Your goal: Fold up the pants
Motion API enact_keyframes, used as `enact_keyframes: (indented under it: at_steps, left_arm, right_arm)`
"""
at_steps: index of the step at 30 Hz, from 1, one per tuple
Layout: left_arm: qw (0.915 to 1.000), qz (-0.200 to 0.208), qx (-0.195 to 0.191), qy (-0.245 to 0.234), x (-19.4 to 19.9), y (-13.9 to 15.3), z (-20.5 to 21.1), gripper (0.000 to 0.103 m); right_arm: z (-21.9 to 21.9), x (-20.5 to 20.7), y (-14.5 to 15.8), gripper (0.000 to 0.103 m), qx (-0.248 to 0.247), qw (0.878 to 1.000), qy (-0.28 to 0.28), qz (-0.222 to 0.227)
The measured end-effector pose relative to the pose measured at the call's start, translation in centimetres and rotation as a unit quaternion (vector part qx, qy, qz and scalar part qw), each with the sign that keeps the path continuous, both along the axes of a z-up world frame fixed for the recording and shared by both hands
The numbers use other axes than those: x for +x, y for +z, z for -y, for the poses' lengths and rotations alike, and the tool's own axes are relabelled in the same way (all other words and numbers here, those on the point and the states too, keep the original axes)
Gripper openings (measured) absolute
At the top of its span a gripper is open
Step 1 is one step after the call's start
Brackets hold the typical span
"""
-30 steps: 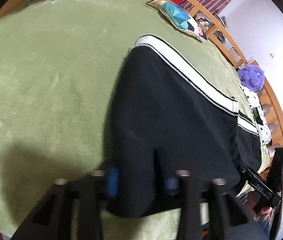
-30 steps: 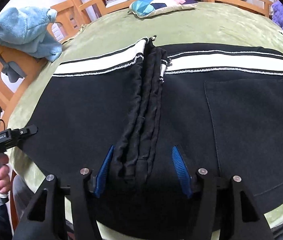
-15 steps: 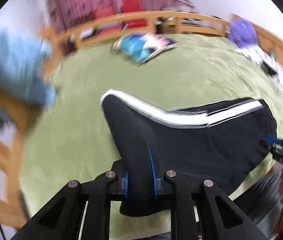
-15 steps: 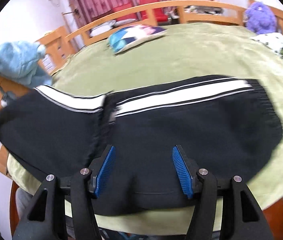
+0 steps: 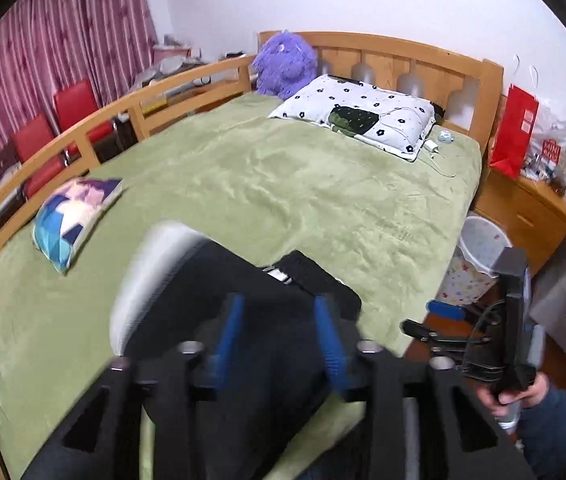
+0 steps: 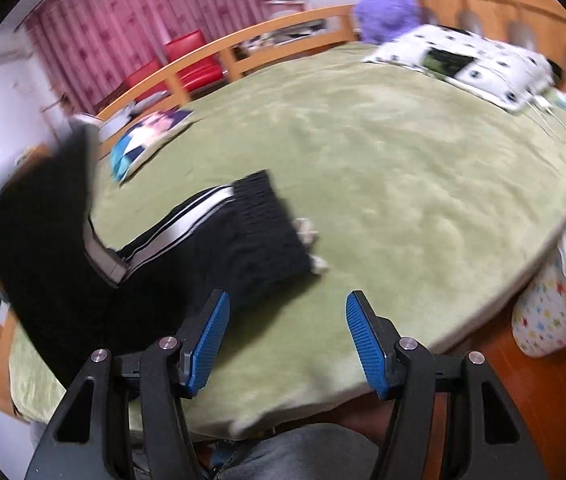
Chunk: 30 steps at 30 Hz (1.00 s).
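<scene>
Right under your left gripper, the jaws have just been opening; blue pads apart, black cloth lying between them, though the blur hides whether they touch it. Your right gripper stands parted over bare cover, nothing between the pads.

Just beyond, the black knit pants with white side stripes are at the near edge of the green plush bed cover, one half swung up and over on the left, the ribbed cuff end flat on the cover. Soft, limp, light stuff, I'd say: it'll sag and drag from any single pinch. Take it at the seamed edges or the thick ribbed band, both corners at once.

Further off, the patchwork cushion, then the white flower-print pillow.
</scene>
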<state>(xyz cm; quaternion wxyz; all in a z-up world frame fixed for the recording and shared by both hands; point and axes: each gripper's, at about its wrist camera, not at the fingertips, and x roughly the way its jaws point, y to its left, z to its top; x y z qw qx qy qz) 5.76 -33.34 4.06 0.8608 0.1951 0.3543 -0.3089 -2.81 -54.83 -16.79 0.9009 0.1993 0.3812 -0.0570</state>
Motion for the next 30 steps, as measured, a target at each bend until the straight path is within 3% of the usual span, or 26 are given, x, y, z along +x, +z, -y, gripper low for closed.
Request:
enact_keyframes:
  at_steps: [2, 5, 9, 13, 16, 17, 19, 20, 24, 26, 28, 29, 30]
  left_arm:
    - [0.9993, 0.015, 0.021, 0.025, 0.9, -1.5, -0.7, 0.047]
    - [0.9964, -0.017, 0.045, 0.069, 3.0, -4.3, -3.4, 0.047]
    - [0.9857, -0.064, 0.059, 0.144, 5.8, -8.6, -9.4, 0.047]
    - [0.9742, -0.109, 0.052, 0.191, 6.0, -12.2, -14.7, 0.047]
    - [0.9674, -0.134, 0.029, 0.213, 5.3, -14.1, -17.7, 0.048]
    - [0.9645, -0.143, 0.019, 0.221, 5.1, -14.9, -18.6, 0.049]
    - [0.9595, -0.160, 0.008, 0.232, 4.7, -16.1, -19.4, 0.050]
    - [0.9569, -0.168, 0.004, 0.237, 4.6, -16.8, -19.9, 0.050]
    - [0.9486, -0.193, -0.015, 0.250, 4.9, -18.8, -20.8, 0.050]
    - [0.9482, -0.200, -0.028, 0.245, 5.2, -19.0, -20.7, 0.050]
    - [0.9518, -0.201, -0.047, 0.227, 5.4, -18.9, -19.8, 0.050]
    - [0.9535, -0.200, -0.055, 0.218, 5.4, -18.9, -19.3, 0.050]
    - [0.9552, -0.201, -0.064, 0.208, 5.5, -18.9, -18.6, 0.050]
  right_arm:
    - [1.1, -0.1, -0.2, 0.060, 0.016, 1.000, 0.002, 0.004]
    - [1.4, 0.4, -0.5, 0.064, 0.043, 0.999, 0.014, 0.025]
    - [-0.2, 3.8, -1.5, 0.065, 0.077, 0.995, 0.045, 0.033]
    - [-3.6, 8.6, -3.1, 0.065, 0.053, 0.994, 0.093, 0.020]
    - [-5.8, 12.6, -5.1, 0.064, 0.018, 0.993, 0.116, -0.027]
    - [-6.4, 13.3, -5.6, 0.060, 0.004, 0.992, 0.118, -0.039]
    - [-8.0, 14.4, -5.8, 0.036, -0.044, 0.990, 0.124, -0.044]
    - [-8.6, 14.8, -5.5, 0.010, -0.056, 0.988, 0.140, -0.044]
    - [-6.8, 13.7, -2.4, 0.009, -0.001, 0.990, 0.137, 0.017]
    - [-4.4, 12.6, -0.5, 0.009, 0.006, 0.993, 0.106, 0.042]
    - [-2.6, 12.5, -0.7, 0.009, 0.004, 0.996, 0.085, 0.030]
    - [-1.8, 13.0, -2.2, 0.011, -0.005, 0.997, 0.073, 0.002]
    - [-1.5, 13.5, -3.6, 0.019, -0.008, 0.997, 0.074, -0.027]
